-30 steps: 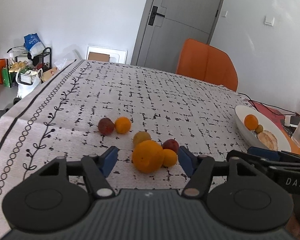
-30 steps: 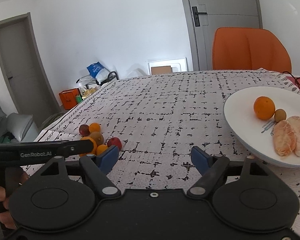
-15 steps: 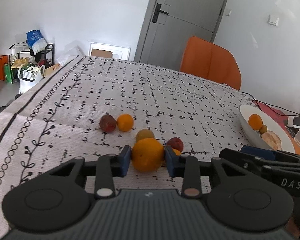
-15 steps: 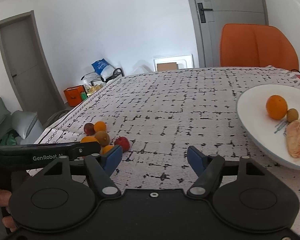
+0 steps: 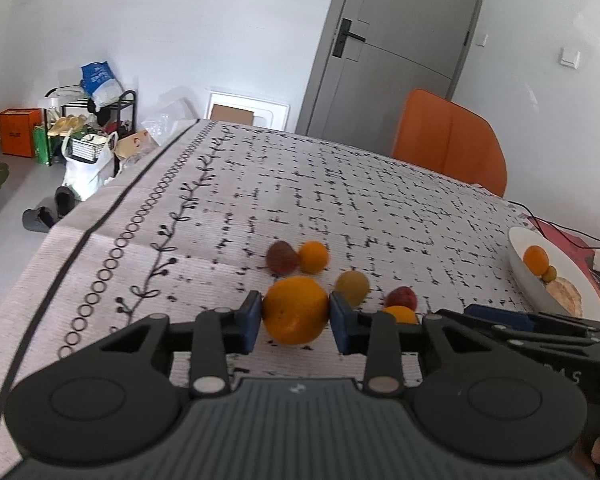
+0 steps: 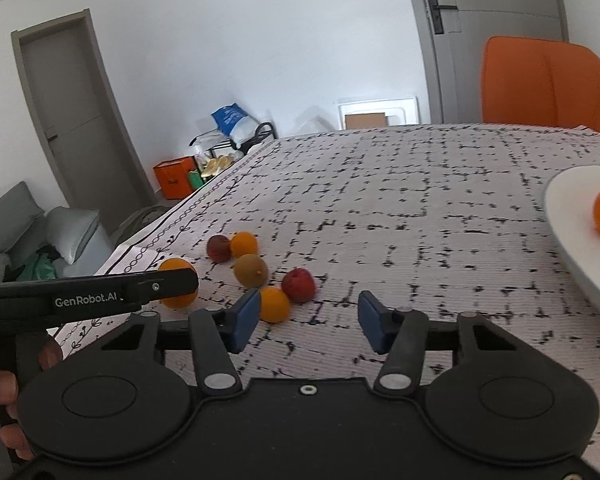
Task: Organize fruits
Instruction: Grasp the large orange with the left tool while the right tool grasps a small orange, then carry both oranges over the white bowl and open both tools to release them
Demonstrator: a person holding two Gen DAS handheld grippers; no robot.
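So right up close, the left gripper [image 5: 296, 317] has its two blue pads pressed against either side of the big orange [image 5: 296, 310], so it's clamped on that one; from the right-hand camera the orange looks to be touching the table [image 6: 400, 208] or only barely off it, hard to say which. I'd call this the pick-up step for that fruit, and the next move looks like a lift and a carry over to the right where the plate [image 5: 518, 268] is, without loosening the squeeze, since a round orange could roll out if the pads slip. The right gripper [image 6: 309, 322] is just hanging there with its jaws wide apart and nothing between them, pointed at the small orange [image 6: 274, 304] and the red fruit [image 6: 299, 285], which sit touching each other just beyond its left pad. A bit further back there's a brownish-green fruit [image 6: 251, 270], then behind that a dark red one [image 6: 219, 248] snug against another orange [image 6: 244, 244]. So five loose fruits are left on the patterned cloth besides the one being held. Off to the far right, the white plate already has an orange [image 5: 536, 258] in it, a little greenish-brown fruit [image 5: 549, 273] right next to it, and what looks like peeled citrus segments [image 5: 564, 294] nearer the front rim. Plenty of bare plate left, so I'd guess the task is early on.
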